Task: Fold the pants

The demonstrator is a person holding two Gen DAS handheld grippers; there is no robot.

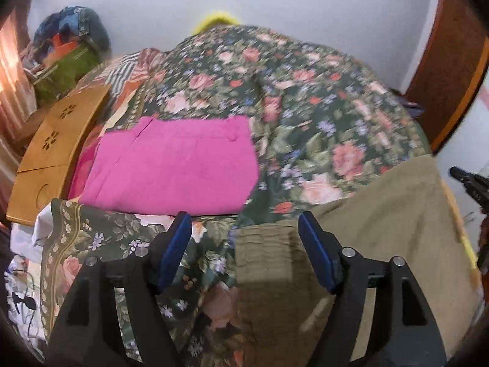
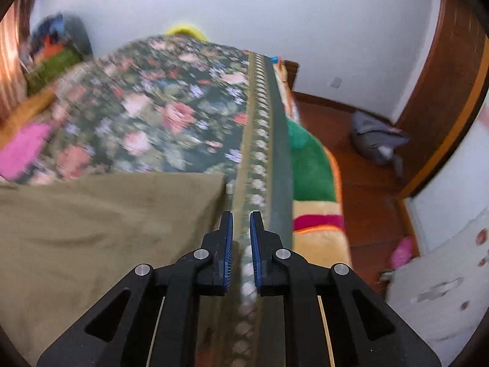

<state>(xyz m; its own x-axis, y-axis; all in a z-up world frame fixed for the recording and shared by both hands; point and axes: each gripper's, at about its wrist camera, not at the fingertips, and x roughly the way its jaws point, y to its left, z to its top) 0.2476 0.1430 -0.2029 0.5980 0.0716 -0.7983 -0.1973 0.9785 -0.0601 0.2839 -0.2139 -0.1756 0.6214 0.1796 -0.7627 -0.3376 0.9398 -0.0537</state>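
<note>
Below, left gripper [image 1: 244,232] jaws apart over the olive pants [image 1: 382,214] on the bed [image 1: 305,91], gripping nothing. Right gripper [image 2: 241,232] jaws nearly together, empty, lower centre. Pink pants [image 1: 174,165] folded, centre left.

Blanket: flowers all over [image 1: 305,98], spread on the bed
Wooden tray: 2 flower holes [image 1: 58,140], at the left bed edge
Bag: grey [image 2: 379,140], on the brown floor [image 2: 360,183]
Wall: pale [image 2: 275,15]
</note>
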